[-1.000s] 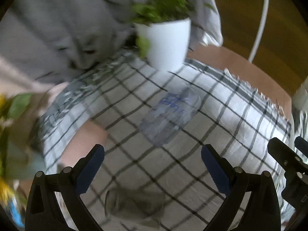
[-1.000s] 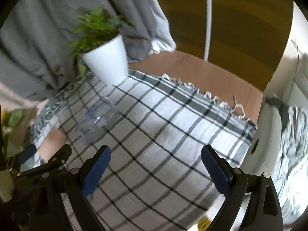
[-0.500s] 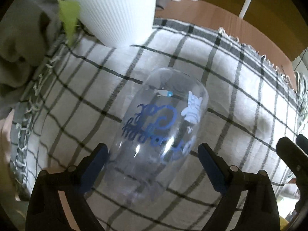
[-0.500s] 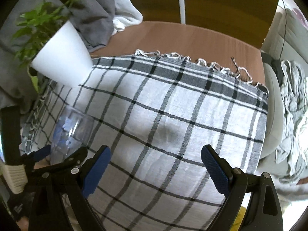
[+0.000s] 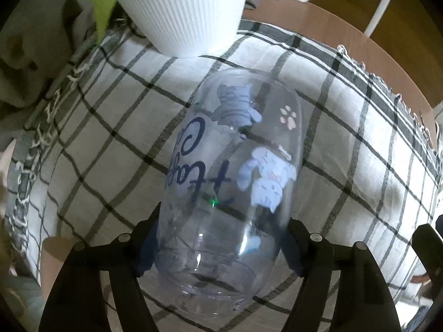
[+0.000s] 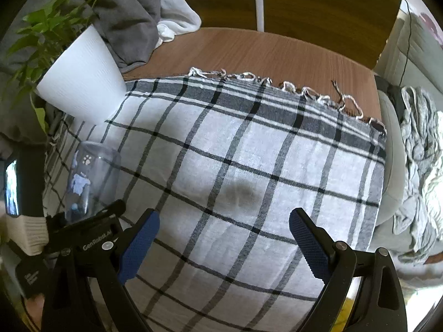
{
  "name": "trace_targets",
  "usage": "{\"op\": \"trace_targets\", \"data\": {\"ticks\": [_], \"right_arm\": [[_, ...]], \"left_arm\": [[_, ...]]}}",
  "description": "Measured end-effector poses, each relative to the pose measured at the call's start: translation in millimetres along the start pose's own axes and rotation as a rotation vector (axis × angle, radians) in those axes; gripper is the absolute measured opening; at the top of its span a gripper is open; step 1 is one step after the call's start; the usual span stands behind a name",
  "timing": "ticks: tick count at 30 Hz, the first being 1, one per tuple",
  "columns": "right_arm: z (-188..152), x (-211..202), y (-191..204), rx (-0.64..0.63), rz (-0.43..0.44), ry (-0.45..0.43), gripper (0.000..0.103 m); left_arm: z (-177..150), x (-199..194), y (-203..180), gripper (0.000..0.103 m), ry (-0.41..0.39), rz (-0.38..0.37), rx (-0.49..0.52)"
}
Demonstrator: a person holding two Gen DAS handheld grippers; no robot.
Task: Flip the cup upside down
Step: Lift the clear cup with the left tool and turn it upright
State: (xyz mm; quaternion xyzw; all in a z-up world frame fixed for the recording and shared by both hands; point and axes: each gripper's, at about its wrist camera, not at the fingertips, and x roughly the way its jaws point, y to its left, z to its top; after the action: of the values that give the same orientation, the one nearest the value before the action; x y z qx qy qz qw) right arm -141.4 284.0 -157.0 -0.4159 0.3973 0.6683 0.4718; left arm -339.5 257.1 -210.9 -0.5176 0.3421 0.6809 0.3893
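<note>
A clear plastic cup (image 5: 232, 166) with blue script and cat drawings lies on its side on the checked cloth (image 5: 360, 144), one end toward the camera. My left gripper (image 5: 221, 238) is shut on the cup, its fingers pressed against both sides near the close end. The cup also shows at the left of the right wrist view (image 6: 88, 177), held by the left gripper. My right gripper (image 6: 224, 246) is open and empty above the cloth, to the right of the cup.
A white ribbed plant pot (image 5: 182, 8) stands just beyond the cup; it also shows in the right wrist view (image 6: 80, 85). Grey clothing (image 6: 130, 19) lies behind it. The wooden table (image 6: 277, 55) extends beyond the cloth's fringe. A dark stain (image 6: 238, 191) marks the cloth.
My left gripper has moved forward around the cup and its fingers have closed on it. The cup's print has rotated. The right gripper stays open and has shifted slightly.
</note>
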Motion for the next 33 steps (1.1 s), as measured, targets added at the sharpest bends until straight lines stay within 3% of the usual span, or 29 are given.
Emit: {"op": "trace_targets", "data": {"ticks": [9, 14, 24, 33], "right_arm": [[6.9, -23.8, -13.7, -0.107, 0.031, -0.051, 0.095], [11.0, -37.4, -27.0, -0.166, 0.050, -0.084, 0.095], [5.1, -48.9, -58.4, -0.373, 0.056, -0.093, 0.095], [1.0, -41.1, -92.9, -0.563, 0.056, -0.050, 0.095]], "left_arm": [[-33.2, -63.9, -9.6, 0.070, -0.121, 0.053, -0.147], [-52.0, -80.2, -17.7, 0.070, -0.121, 0.028, -0.229], [-92.2, -83.2, -66.7, 0.070, -0.118, 0.103, -0.428], [-126.2, -76.1, -112.3, 0.069, -0.089, 0.006, -0.611]]}}
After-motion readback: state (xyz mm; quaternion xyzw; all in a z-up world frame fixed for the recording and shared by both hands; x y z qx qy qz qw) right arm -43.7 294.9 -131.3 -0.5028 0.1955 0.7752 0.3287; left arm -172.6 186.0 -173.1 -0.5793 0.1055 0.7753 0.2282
